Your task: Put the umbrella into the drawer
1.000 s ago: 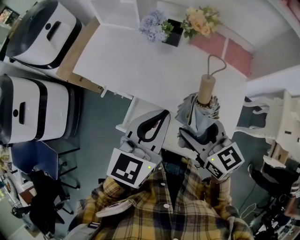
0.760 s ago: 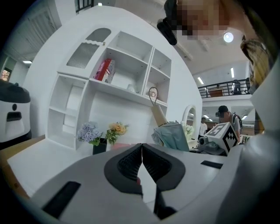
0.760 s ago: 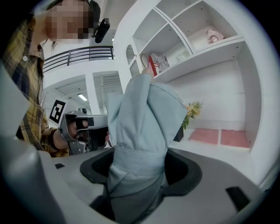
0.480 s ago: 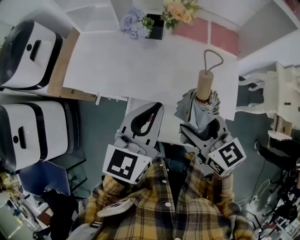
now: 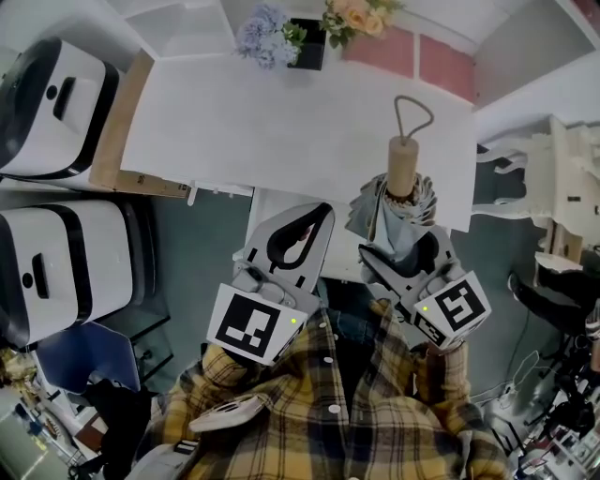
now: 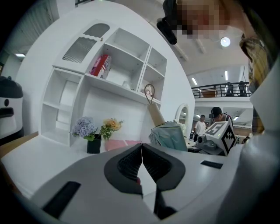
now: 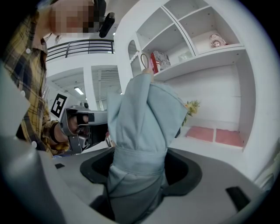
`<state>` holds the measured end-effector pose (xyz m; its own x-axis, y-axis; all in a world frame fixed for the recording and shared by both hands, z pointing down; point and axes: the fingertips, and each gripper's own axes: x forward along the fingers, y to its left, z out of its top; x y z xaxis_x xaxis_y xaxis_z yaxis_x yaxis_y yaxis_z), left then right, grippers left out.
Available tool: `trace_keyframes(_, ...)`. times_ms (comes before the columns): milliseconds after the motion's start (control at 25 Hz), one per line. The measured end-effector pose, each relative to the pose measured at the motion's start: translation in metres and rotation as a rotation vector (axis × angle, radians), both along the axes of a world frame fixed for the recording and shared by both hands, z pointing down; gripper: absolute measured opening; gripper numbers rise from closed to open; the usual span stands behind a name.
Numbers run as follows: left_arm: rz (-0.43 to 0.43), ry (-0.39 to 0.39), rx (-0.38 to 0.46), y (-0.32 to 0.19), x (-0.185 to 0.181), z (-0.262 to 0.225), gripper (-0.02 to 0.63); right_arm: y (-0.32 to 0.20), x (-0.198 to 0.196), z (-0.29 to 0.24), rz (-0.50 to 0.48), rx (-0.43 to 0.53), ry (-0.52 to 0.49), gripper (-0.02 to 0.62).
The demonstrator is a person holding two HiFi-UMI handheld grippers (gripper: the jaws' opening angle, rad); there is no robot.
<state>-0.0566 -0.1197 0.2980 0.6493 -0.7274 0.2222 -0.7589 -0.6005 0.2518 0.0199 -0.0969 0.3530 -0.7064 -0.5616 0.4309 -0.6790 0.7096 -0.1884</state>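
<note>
Pale blue-grey fabric wraps the one umbrella (image 5: 394, 220), which is folded and has a wooden handle (image 5: 401, 167) with a single cord loop (image 5: 412, 112) at its far end. Two grippers are in play. Two white-and-black appliances stand at the left of the head view, one (image 5: 56, 84) above the other (image 5: 56, 272). On the white desk (image 5: 281, 122) sit two bunches of flowers, one lilac (image 5: 262, 33) and one peach (image 5: 361, 14), beside one black pot (image 5: 309, 52). Two pink rectangles (image 5: 412, 58) lie side by side near the wall. One white shelf unit (image 6: 109, 74) rises behind the desk, with a red box (image 6: 100, 65) in one compartment.

The right gripper (image 5: 403, 253) has its jaws spread about as wide as the bundled cloth and pressed against it on both sides, gripping the umbrella low on the fabric where a strap binds it. The handle points away from the person, out over the desk's near right edge. The left gripper (image 5: 319, 214) has its jaws brought fully together, the ribbed pads meeting along a thin seam with nothing between them. It hangs just left of the umbrella, above a white drawer (image 5: 270, 208) that juts out from the desk's front edge. The umbrella is up in the right gripper, beside the drawer and not inside it.
</note>
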Motion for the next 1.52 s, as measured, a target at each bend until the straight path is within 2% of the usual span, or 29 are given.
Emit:
trace_keyframes(360, 0.022, -0.011, -0.048, 0.002, 0.005, 0.018, 0.021, 0.003, 0.002, 0.021, -0.032, -0.026, 0.052, 0.332)
trace_keyframes(800, 0.062, -0.062, -0.084, 0.005, 0.021, 0.051, 0.021, 0.005, 0.013, 0.053, -0.077, -0.058, 0.135, 0.331)
trace_keyframes(1240, 0.069, -0.146, -0.182, 0.011, 0.020, 0.120, 0.021, 0.017, 0.010, 0.115, -0.155, -0.113, 0.239, 0.333)
trace_keyframes(1520, 0.067, -0.186, -0.260, 0.019, 0.019, 0.166, 0.021, 0.022, 0.013, 0.152, -0.180, -0.160, 0.252, 0.332)
